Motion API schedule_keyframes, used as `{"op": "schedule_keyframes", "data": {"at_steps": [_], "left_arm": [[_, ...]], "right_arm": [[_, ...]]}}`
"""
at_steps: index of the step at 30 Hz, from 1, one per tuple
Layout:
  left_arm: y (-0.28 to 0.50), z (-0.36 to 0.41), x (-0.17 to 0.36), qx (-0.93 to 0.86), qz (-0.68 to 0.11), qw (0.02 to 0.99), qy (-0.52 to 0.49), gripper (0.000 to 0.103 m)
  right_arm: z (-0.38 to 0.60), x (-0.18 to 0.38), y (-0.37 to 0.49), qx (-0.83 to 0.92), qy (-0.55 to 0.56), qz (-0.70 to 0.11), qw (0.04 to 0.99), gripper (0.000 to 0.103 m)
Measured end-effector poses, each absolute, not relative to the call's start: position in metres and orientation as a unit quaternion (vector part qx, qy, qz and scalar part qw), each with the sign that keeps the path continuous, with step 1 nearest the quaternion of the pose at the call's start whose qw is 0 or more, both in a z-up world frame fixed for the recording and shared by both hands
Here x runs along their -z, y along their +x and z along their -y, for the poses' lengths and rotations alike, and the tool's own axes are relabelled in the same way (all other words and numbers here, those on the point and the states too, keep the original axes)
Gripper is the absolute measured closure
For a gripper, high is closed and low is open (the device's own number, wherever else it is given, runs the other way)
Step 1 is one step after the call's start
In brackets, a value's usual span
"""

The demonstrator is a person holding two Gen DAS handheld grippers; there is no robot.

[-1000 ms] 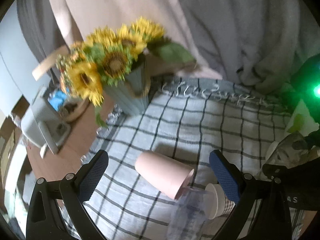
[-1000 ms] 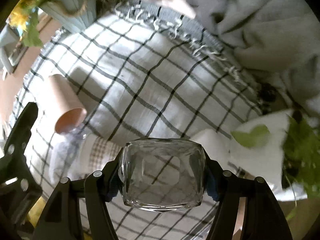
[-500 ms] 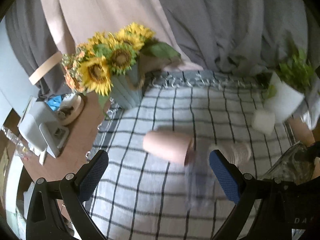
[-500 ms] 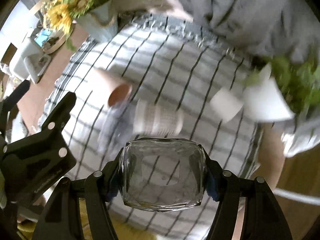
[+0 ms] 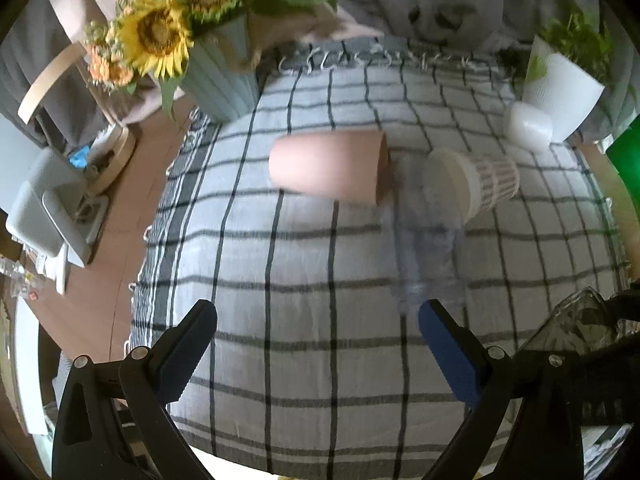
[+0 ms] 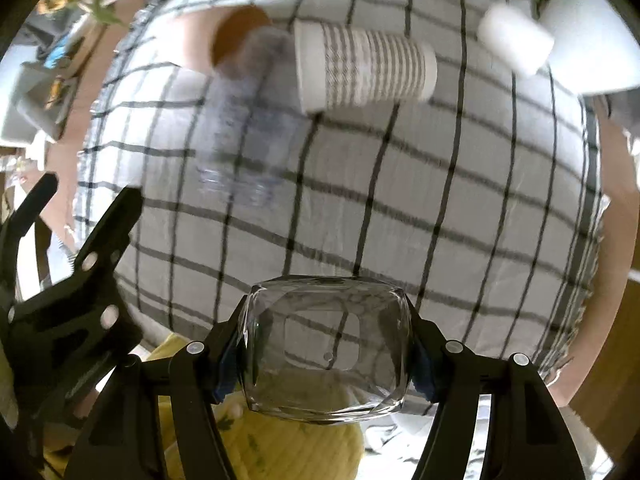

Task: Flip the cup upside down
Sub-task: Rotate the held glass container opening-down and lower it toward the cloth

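Observation:
My right gripper (image 6: 326,354) is shut on a clear square glass cup (image 6: 326,344), held above the near edge of the checked cloth (image 6: 440,200); its base faces the camera. The glass also shows at the right edge of the left wrist view (image 5: 580,320). My left gripper (image 5: 316,344) is open and empty above the near part of the cloth (image 5: 300,280). A pink cup (image 5: 326,166), a clear plastic cup (image 5: 428,248) and a striped paper cup (image 5: 472,184) lie on their sides at mid cloth.
A sunflower vase (image 5: 220,76) stands at the cloth's far left corner. A white plant pot (image 5: 560,84) and a small white cup (image 5: 528,126) stand at the far right. Grey curtains hang behind. A wooden table edge (image 5: 120,200) lies left.
Both grippers have pulled back and risen from the cups; the view now looks down on the cloth. The right gripper still holds the glass.

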State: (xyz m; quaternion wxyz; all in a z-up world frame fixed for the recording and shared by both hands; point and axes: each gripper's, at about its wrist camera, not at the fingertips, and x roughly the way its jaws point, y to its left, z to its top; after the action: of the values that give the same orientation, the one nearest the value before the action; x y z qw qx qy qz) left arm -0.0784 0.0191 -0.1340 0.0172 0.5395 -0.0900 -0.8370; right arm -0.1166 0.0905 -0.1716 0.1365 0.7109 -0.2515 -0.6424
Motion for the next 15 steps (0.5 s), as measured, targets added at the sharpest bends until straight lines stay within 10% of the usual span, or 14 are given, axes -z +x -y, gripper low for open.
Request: {"op": "schedule_keyframes", "data": {"at_steps": [15], "left_arm": [[-0.096, -0.004, 0.151, 0.829, 0.085, 0.062, 0.549, 0.0]], "right_arm": [[-0.086, 0.205, -0.136, 0.676, 0.695, 0.233, 0.075, 0.037]]}}
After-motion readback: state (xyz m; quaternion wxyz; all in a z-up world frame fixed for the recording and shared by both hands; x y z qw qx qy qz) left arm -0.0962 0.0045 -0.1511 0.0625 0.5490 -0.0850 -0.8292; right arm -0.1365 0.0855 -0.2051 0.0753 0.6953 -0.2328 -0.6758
